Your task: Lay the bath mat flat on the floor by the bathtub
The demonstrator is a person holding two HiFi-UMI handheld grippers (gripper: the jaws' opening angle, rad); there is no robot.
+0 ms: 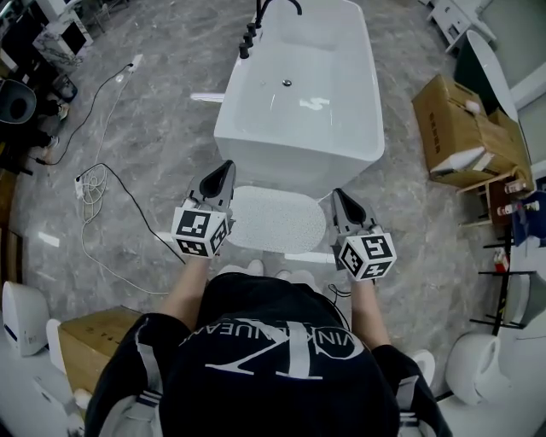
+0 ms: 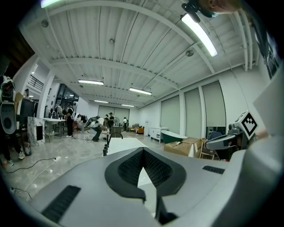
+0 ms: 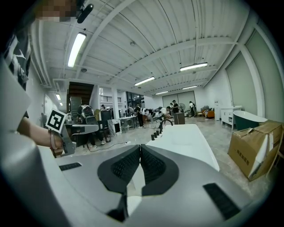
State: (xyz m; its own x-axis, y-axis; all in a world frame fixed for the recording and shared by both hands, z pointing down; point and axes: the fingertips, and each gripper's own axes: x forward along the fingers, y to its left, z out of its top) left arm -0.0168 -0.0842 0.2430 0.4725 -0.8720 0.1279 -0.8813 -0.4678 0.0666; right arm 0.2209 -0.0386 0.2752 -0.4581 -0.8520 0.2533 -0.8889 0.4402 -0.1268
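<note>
one bath mat (image 1: 277, 219), one bathtub (image 1: 300, 94)

- Mat (image 1: 277, 218): white, covered in fine dots.
- Tub (image 1: 299, 94): glossy white, with a black tap (image 1: 256, 26).
- Floor (image 1: 153, 128): grey, marbled with paler veins.
- Left gripper (image 1: 227, 165) and right gripper (image 1: 335, 193): grey shells with black ribbed pads.
- Cubes (image 1: 202, 230): white with black square markers.
- Boxes (image 1: 452, 128): brown cardboard.
- Shirt (image 1: 273, 358): black with white lettering.
- Cable (image 1: 94, 183): white, beside a thin black one.
</note>
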